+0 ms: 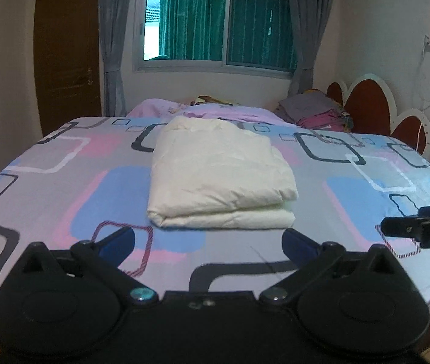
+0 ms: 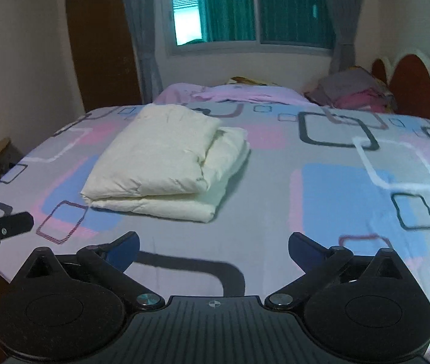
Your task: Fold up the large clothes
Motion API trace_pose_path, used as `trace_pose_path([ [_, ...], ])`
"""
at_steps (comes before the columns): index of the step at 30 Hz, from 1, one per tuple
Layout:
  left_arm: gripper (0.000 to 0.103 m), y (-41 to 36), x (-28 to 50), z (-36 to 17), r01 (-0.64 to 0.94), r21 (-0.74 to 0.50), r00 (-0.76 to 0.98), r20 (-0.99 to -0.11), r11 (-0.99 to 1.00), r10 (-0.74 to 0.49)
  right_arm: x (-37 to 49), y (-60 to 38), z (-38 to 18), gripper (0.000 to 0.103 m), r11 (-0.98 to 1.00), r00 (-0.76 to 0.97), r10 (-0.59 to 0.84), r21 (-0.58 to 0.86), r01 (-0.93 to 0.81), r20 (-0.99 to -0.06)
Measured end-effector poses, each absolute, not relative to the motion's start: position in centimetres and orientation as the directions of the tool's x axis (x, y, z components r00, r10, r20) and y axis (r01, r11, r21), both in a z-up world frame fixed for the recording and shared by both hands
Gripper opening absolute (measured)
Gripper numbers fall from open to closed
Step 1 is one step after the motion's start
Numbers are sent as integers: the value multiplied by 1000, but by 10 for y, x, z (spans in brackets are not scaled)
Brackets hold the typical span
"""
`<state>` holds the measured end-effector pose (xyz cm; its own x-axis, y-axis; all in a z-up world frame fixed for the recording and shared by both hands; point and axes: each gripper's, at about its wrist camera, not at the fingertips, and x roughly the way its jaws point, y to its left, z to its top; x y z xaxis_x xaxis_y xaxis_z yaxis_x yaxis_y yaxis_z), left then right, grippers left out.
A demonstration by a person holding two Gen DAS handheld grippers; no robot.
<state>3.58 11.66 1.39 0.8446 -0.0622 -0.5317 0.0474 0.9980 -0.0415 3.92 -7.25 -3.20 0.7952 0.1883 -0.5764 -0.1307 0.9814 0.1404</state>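
A cream padded garment (image 1: 221,173) lies folded into a thick rectangle at mid-bed, resting on the patterned bedsheet (image 1: 63,188). The left hand-held gripper (image 1: 208,242) stands released, jaws wide, empty, just short of the bundle's near edge. The right hand-held gripper (image 2: 213,250) is likewise released and empty, apart from the bundle. Stacked folded clothes (image 1: 315,112) sit beside the headboard (image 1: 366,106).
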Motion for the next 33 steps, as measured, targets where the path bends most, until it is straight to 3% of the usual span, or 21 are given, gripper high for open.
trace_pose_path([
  [13,103,100,-11,28,66,-31,859,-507,997,-73,-10,-63,-15,103,983,817,178,132,-125,-549],
  [33,103,97,-21,36,66,-34,869,-488,997,-74,-21,-66,-3,103,984,825,176,117,-135,-536],
])
